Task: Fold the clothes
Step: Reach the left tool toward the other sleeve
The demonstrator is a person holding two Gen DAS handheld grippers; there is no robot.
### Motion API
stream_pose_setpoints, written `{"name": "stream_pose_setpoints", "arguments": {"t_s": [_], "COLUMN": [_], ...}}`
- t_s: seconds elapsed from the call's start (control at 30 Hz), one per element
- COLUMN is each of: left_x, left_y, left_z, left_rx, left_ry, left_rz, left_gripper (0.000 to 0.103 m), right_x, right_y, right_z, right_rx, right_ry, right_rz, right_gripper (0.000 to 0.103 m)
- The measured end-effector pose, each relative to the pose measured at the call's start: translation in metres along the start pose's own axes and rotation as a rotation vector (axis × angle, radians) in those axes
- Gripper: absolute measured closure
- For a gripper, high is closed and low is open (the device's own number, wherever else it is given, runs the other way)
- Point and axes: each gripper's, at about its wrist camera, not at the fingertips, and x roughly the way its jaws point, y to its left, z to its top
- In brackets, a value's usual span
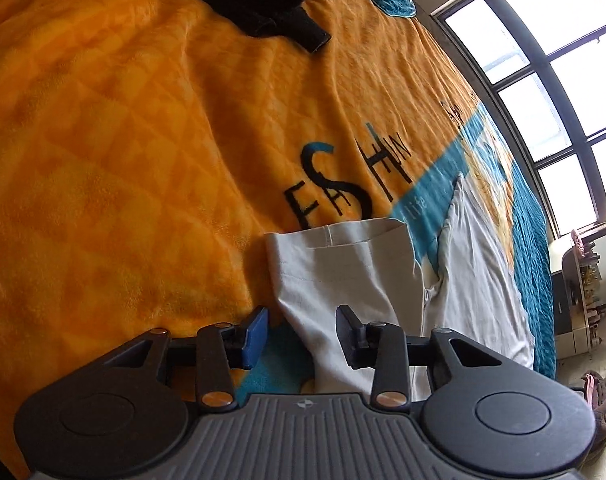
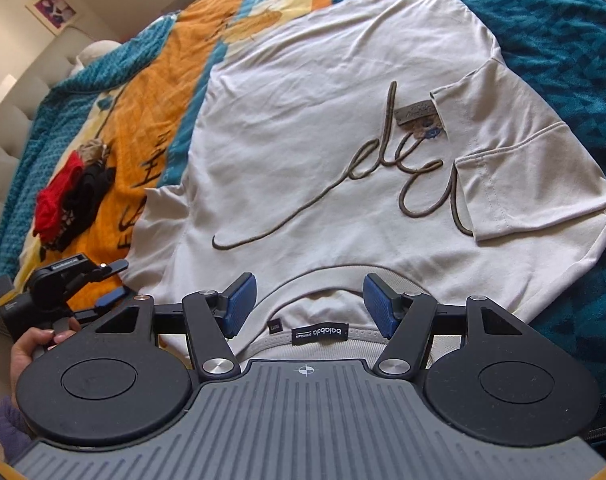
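The pale T-shirt [image 2: 323, 128] is lying front-up across the bed, filling the centre of the right wrist view, with one sleeve [image 2: 515, 184] already lying folded inward at the right of the frame, over the end of the scripted lettering [image 2: 367, 176]. Its collar [image 2: 323, 336], with a black label, is sitting at the lower centre of that frame, where the right gripper [image 2: 309, 304] is hovering released, jaws spread wide to either side of the neckline and grasping nothing. In the left wrist view the other sleeve [image 1: 335, 264] is lying flat at the lower centre, and the left gripper [image 1: 301, 332] is poised over it, also released, fingers apart with cloth between them. The step in hand is likely folding this sleeve inward to match; doing it well probably means pinching only the sleeve's hem edge, lifting just clear of the body and laying it straight across, while the right gripper pins the collar so the shirt does not drag. Around it the orange and teal blanket [image 1: 123, 140] is spreading wide, with a heap of dark and red clothes [image 2: 69, 196] waiting at the left of the right wrist frame.
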Motion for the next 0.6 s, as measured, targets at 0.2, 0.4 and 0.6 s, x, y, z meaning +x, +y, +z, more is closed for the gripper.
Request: {"name": "stream_pose_setpoints", "arguments": {"t_s": [0.2,0.4,0.6], "left_x": [0.013,-0.017,-0.051], "left_y": [0.005,-0.011,-0.086], "left_z": [0.014,0.003,-0.038], "left_rx": [-0.041,0.064,0.501], "left_ry": [-0.012,-0.146,-0.342], "left_rz": [0.024,0.06,0.002], "left_gripper": [0.099,0.103,0.103], "right_x": [0.002,-0.001,-0.001], "right_y": [-0.002,-0.013,-0.03], "right_z": [0.0,-0.001,0.002], "right_rx": [0.004,0.028,0.075], "right_ry": [-0.002,-0.01,-0.01], "right_rz": [-0.009,-0.015,-0.014], "right_gripper": [0.038,0.038,0.038]}}
